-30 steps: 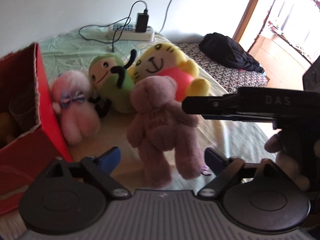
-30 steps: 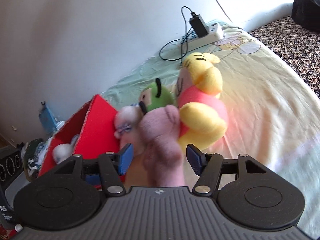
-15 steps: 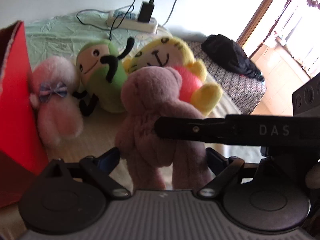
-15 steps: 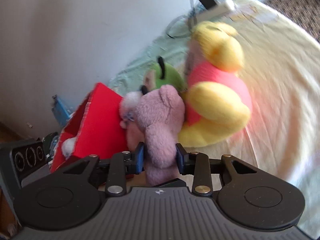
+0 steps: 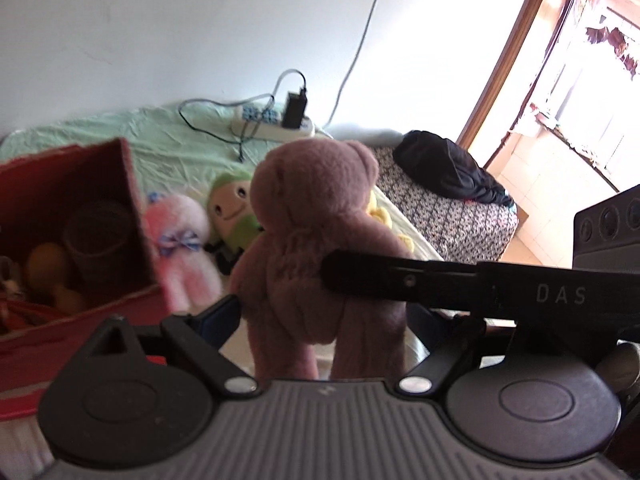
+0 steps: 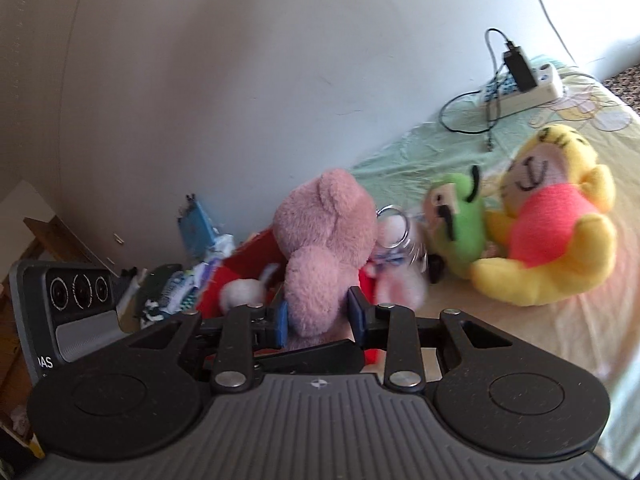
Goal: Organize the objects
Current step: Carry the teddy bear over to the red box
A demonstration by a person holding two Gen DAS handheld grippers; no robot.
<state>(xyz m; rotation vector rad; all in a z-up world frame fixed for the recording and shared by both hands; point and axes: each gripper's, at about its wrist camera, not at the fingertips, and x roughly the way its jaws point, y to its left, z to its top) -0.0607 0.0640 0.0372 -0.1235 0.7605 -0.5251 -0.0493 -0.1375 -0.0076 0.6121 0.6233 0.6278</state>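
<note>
A mauve teddy bear (image 6: 324, 248) hangs upright above the bed, with my right gripper (image 6: 318, 318) shut on its body. In the left wrist view the same bear (image 5: 312, 216) fills the middle, and one black right finger (image 5: 368, 278) presses across its belly. My left gripper (image 5: 320, 318) is open, its blue pads (image 5: 218, 318) standing on either side of the bear's legs without squeezing them. An open red box (image 5: 132, 184) with several items inside stands at the left. It shows as red box (image 6: 256, 256) just behind the bear.
On the bed lie a pink plush with a bow (image 5: 180, 240), a green plush (image 6: 460, 224) and a yellow plush in a red shirt (image 6: 548, 232). A power strip with cables (image 6: 520, 84) lies by the wall. A black garment (image 5: 448, 168) rests on the patterned mattress.
My right gripper closed on the mauve bear and lifted it off the bed, carrying it left toward the red box. The left gripper stayed open.
</note>
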